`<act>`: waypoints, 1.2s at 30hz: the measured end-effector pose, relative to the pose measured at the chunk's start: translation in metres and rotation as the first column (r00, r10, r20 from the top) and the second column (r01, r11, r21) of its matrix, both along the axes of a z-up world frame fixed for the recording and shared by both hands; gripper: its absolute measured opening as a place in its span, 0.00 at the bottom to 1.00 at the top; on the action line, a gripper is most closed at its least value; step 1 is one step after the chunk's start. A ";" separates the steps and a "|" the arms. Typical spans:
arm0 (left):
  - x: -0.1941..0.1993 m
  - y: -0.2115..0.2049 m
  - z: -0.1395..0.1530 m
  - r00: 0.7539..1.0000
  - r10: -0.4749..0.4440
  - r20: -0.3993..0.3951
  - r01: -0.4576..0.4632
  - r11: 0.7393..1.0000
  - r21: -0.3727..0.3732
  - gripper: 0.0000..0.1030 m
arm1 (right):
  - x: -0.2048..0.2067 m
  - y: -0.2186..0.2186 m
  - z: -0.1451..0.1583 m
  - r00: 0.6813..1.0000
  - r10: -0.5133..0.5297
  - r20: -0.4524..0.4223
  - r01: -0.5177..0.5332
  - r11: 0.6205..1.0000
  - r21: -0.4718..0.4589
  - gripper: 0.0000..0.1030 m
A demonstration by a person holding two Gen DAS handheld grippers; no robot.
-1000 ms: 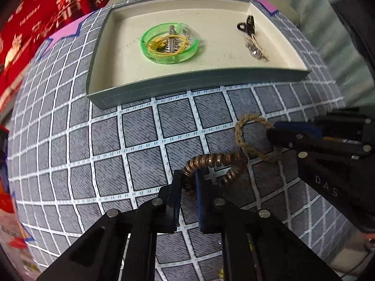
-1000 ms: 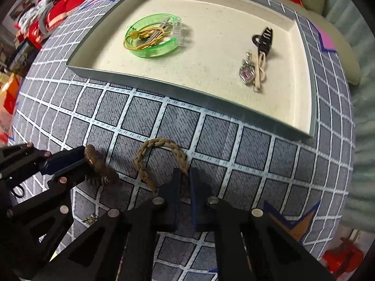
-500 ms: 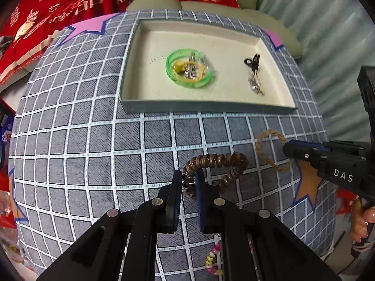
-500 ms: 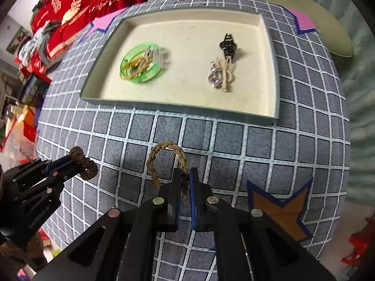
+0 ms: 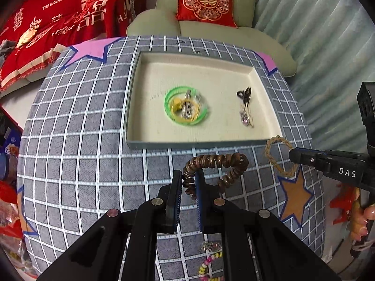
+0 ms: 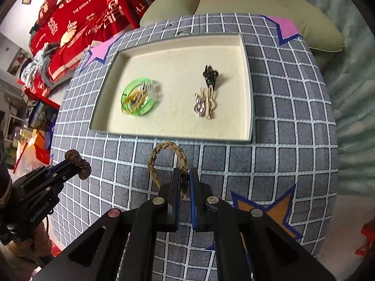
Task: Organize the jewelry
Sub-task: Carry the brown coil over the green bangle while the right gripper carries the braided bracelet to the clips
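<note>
My left gripper (image 5: 189,179) is shut on a brown coiled bracelet (image 5: 218,161) and holds it above the checked cloth. My right gripper (image 6: 185,178) is shut on a tan braided bracelet (image 6: 168,154), also held up in front of the tray. The cream tray (image 5: 267,98) (image 6: 246,89) holds a green bangle (image 5: 185,107) (image 6: 138,96) with gold pieces inside, and a black clip (image 5: 245,92) (image 6: 211,75) beside a crystal pendant (image 5: 246,117) (image 6: 201,107). Each gripper shows in the other's view: the right one (image 5: 293,155), the left one (image 6: 77,161).
The tray lies on a round table under a grey checked cloth (image 5: 82,140) with star patches. A beaded strand (image 5: 208,262) lies on the cloth below my left gripper. A pale sofa with a red cushion (image 5: 204,2) stands behind the table; red bedding (image 6: 77,23) lies at left.
Both grippers have risen and drawn back from the table, lifting their bracelets off the cloth. The tray now looks smaller and farther away.
</note>
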State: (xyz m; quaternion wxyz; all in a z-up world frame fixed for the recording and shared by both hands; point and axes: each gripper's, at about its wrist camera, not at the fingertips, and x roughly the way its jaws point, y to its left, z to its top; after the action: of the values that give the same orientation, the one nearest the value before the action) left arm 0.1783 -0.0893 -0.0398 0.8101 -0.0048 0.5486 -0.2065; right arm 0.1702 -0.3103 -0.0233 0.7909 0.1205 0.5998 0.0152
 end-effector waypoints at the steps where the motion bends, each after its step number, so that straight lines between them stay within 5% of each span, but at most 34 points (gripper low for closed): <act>1: 0.002 -0.001 0.002 1.000 0.001 0.004 -0.001 1.000 -0.001 0.20 | 0.002 -0.001 0.002 1.000 -0.001 0.004 0.001 1.000 0.001 0.07; 36: 0.060 -0.022 0.009 0.999 0.025 0.048 -0.025 1.000 0.005 0.20 | 0.057 -0.033 0.008 0.998 -0.047 0.041 0.046 0.999 0.023 0.07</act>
State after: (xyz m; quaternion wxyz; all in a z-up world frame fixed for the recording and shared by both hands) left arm 0.2388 -0.1110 -0.0310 0.8257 -0.0044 0.5293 -0.1950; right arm 0.2277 -0.3430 -0.0157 0.8019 0.1432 0.5801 0.0059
